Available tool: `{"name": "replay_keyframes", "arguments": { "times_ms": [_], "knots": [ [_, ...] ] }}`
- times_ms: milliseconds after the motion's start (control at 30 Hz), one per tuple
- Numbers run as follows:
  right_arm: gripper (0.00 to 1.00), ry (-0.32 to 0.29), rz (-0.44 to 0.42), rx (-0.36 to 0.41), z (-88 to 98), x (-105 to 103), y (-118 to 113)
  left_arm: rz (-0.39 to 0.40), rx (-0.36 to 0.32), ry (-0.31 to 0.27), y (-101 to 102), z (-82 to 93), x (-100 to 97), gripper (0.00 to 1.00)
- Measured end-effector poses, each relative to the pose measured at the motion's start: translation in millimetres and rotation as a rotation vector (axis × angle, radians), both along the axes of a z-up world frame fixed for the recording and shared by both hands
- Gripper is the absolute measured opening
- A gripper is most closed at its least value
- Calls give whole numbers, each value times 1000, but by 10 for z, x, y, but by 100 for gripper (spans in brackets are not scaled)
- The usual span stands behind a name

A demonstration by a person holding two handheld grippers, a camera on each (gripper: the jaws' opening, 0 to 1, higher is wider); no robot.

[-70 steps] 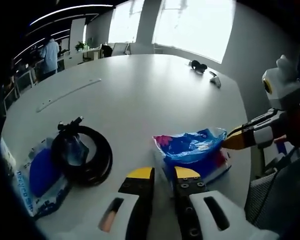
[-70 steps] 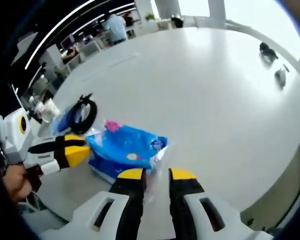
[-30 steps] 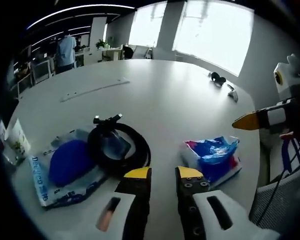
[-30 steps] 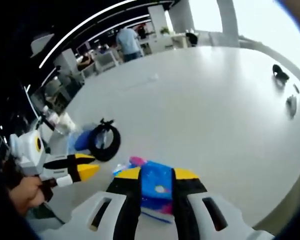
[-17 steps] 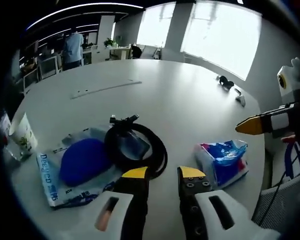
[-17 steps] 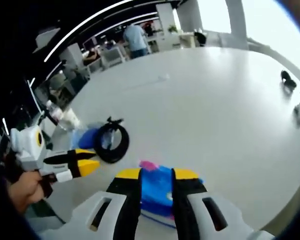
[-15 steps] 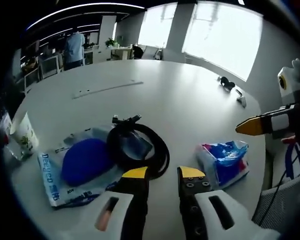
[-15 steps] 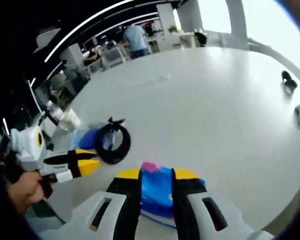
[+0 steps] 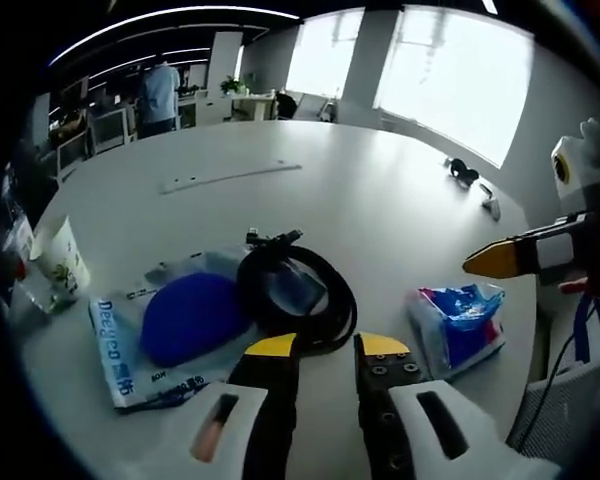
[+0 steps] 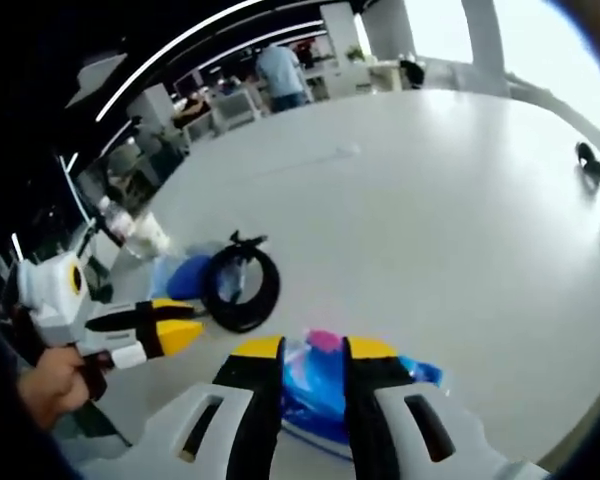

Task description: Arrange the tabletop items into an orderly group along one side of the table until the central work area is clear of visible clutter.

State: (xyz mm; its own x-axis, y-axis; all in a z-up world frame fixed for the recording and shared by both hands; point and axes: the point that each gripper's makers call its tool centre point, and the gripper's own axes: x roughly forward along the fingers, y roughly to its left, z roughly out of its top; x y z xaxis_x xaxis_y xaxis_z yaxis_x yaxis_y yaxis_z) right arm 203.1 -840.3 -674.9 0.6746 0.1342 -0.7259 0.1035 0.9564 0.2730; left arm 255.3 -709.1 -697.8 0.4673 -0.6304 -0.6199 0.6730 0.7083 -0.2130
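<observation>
A blue and pink plastic pack (image 9: 460,325) lies on the white table (image 9: 380,210) near its edge. In the right gripper view the pack (image 10: 315,395) sits just beyond and under my right gripper (image 10: 314,350), whose jaws stand close together. From the left gripper view that right gripper (image 9: 480,262) hovers above the pack, apart from it. A black cable coil (image 9: 298,295) rests partly on a white bag holding a blue rounded thing (image 9: 185,320). My left gripper (image 9: 327,347) is shut just short of the coil, holding nothing. It also enters at the left (image 10: 192,325), near the coil (image 10: 242,285).
A paper cup (image 9: 60,262) stands near the left table edge, and a bottle (image 10: 120,222) stands close by. A long pale strip (image 9: 230,177) lies mid-table. Small dark items (image 9: 465,172) sit at the far side. Desks and a standing person (image 9: 160,95) fill the background.
Both cameras have swung. My right gripper has risen from the pack's edge and now hovers over it. My left gripper has turned from the pack toward the coil and bag.
</observation>
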Motion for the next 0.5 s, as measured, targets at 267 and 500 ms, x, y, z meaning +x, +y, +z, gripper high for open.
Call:
{"name": "replay_keyframes", "arguments": {
  "times_ms": [267, 500],
  "knots": [
    [20, 10, 22, -5, -29, 62, 66, 38, -9, -1, 86, 14, 77, 20],
    [20, 7, 40, -8, -38, 177, 131, 63, -9, 5, 129, 0, 133, 21]
  ]
}}
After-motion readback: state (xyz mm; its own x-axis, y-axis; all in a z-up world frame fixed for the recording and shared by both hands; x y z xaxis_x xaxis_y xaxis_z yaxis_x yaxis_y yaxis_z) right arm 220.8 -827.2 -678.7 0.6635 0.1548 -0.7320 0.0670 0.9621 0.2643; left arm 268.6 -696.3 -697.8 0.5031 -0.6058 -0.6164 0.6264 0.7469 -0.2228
